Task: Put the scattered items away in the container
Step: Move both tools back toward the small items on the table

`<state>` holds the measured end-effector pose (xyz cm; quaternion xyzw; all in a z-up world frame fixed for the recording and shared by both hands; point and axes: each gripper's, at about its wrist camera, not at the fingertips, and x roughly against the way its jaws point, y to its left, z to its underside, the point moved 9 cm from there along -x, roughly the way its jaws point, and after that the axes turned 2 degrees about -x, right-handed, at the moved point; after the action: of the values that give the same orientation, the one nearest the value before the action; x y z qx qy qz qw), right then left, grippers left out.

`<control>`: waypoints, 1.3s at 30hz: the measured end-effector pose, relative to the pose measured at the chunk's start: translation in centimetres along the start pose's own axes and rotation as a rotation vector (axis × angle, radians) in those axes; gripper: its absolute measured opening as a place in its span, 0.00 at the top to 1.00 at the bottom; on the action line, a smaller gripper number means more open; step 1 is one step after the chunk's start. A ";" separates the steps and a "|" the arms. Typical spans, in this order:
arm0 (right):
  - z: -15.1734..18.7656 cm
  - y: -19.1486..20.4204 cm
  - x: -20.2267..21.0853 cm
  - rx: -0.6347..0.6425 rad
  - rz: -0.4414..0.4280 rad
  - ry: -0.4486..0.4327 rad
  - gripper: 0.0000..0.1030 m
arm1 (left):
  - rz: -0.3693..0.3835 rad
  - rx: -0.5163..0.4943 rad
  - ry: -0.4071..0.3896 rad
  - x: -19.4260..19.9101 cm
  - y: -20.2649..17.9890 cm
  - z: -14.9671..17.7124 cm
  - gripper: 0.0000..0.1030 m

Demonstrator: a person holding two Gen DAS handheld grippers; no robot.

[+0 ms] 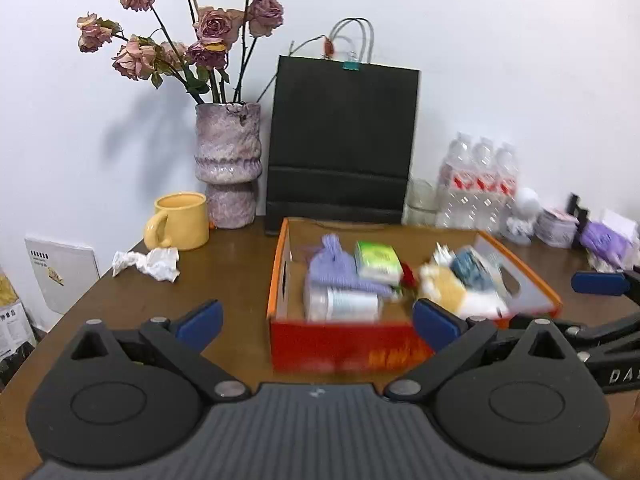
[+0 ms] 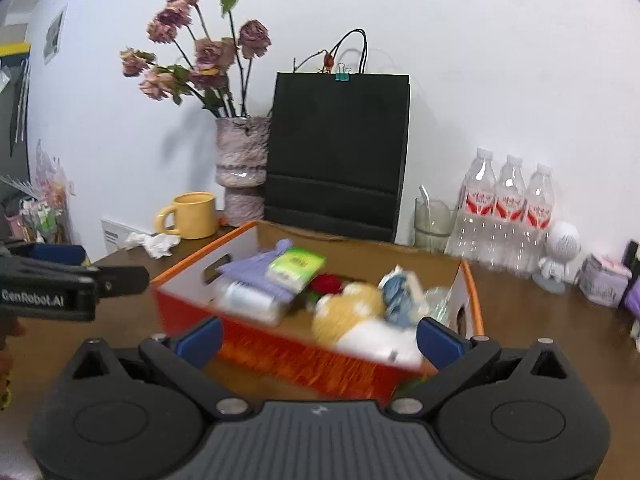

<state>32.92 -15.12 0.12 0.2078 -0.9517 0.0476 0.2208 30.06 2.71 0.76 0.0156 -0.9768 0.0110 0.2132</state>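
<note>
Wood table (image 1: pixel 224 280) stands against a white wall (image 1: pixel 500 60). Three bottles (image 2: pixel 508 200), one mug (image 1: pixel 182 220). Box (image 1: pixel 340 344) holds the items. Both grippers (image 1: pixel 318 320) (image 2: pixel 318 336) are wide open, empty.

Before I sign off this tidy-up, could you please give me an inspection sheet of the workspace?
Surface: brown wooden table, crumpled paper lying on it.
Job's things: orange box holds a lilac pouch, green packet, white bottle and yellow-and-white plush.
Clutter: yellow mug, vase of dried roses, black paper bag, three water bottles, small white figure.
Grippers: left gripper and right gripper open, nothing between the fingers.
Cables: nothing seen.
Surroundings: white wall.
</note>
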 end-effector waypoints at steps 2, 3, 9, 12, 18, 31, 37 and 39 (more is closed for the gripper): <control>1.6 0.8 1.1 -0.010 -0.007 0.010 0.00 | 0.006 -0.012 0.005 1.0 0.2 1.5 0.00; 2.5 1.2 1.5 -0.014 -0.007 0.018 0.00 | 0.014 -0.011 0.014 1.4 0.3 2.2 0.00; 6.5 2.6 3.0 -0.037 0.020 0.059 0.00 | 0.036 -0.020 0.028 3.1 0.6 5.9 0.00; 8.2 2.7 3.0 -0.038 0.060 0.076 0.00 | 0.011 -0.034 0.037 3.1 0.5 7.2 0.00; 9.5 2.5 3.4 -0.028 0.101 0.072 0.00 | -0.023 -0.065 0.026 2.9 0.4 9.0 0.00; 10.6 2.5 3.4 -0.024 0.114 0.061 0.00 | -0.049 -0.048 -0.016 3.1 0.7 9.0 0.00; 10.8 2.5 3.3 -0.025 0.121 0.068 0.00 | -0.065 -0.039 -0.019 3.2 1.0 9.0 0.00; 10.8 2.4 3.3 -0.028 0.123 0.070 0.00 | -0.067 -0.037 -0.022 3.3 1.0 9.0 0.00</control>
<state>24.93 -16.11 -8.12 0.1441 -0.9550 0.0551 0.2533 23.32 3.39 -6.04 0.0444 -0.9780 -0.0145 0.2032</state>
